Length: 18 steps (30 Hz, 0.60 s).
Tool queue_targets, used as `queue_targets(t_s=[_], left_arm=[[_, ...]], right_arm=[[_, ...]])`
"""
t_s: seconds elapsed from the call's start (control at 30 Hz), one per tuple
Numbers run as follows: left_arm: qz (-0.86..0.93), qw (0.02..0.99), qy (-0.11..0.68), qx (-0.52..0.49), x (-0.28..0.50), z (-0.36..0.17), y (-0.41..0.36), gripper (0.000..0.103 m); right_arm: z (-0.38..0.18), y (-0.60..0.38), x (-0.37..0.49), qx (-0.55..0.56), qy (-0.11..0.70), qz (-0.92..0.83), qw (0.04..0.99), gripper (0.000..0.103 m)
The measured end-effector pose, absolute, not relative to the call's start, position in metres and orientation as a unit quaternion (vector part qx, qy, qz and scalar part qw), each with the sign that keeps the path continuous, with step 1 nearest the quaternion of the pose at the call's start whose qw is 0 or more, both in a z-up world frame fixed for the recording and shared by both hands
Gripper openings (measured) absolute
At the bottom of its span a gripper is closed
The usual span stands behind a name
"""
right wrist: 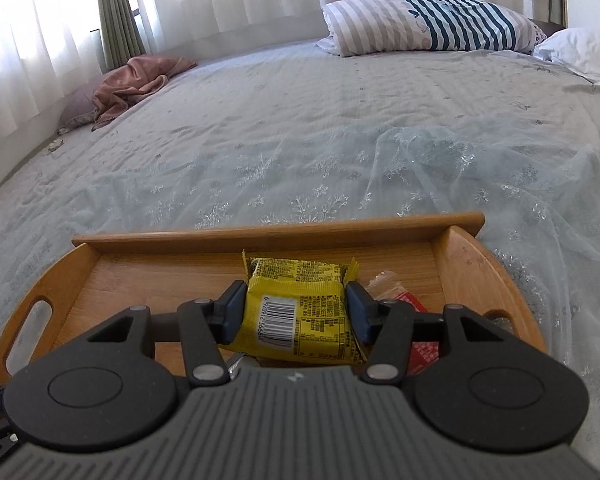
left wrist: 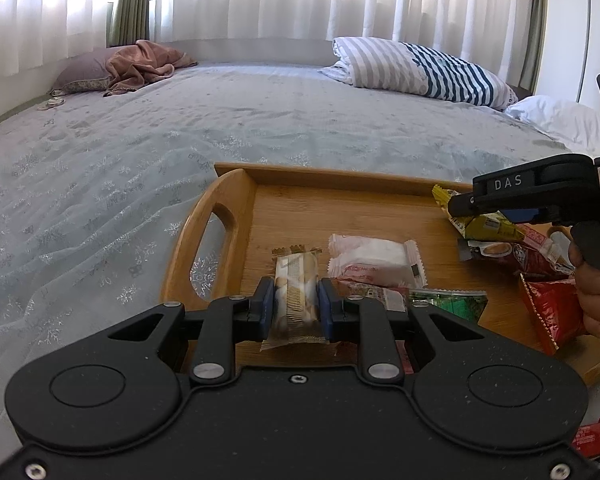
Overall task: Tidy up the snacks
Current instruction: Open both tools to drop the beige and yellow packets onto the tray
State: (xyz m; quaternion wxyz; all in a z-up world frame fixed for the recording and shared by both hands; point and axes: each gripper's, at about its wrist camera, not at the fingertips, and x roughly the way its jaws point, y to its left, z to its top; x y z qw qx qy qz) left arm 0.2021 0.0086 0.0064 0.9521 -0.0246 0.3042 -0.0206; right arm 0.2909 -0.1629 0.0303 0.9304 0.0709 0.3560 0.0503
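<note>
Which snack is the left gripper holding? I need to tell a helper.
On the wooden handled tray on the bed, look near its left handle. The clear-wrapped beige biscuit packet sits between the blue fingers, the only see-through wrapper beside pink-white and green ones.

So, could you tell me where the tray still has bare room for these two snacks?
The tray is bare along its far wall and by the left handle, beyond the white packet. The right side is crowded with red packets.
</note>
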Motion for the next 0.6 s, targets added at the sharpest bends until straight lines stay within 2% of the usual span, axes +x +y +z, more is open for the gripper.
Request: queue_targets(t_s=[0.43, 0.53, 0.6], left_arm=[[-0.020, 0.952, 0.304, -0.019, 0.2019, 0.0063, 0.0066, 0.022], [-0.020, 0.952, 0.305, -0.017, 0.2026, 0.0071, 0.0067, 0.024], [-0.022, 0.951, 0.308, -0.018, 0.2026, 0.0079, 0.0078, 0.031]], right_arm=[[0.0291, -0.1606, 0.2897, 0.061, 0.355, 0.052, 0.931, 0.059], [0.0302, -0.1624, 0.2892, 0.067, 0.354, 0.054, 0.931, 0.064], [0.0318, -0.1650, 0.2871, 0.077, 0.352, 0.057, 0.931, 0.074]])
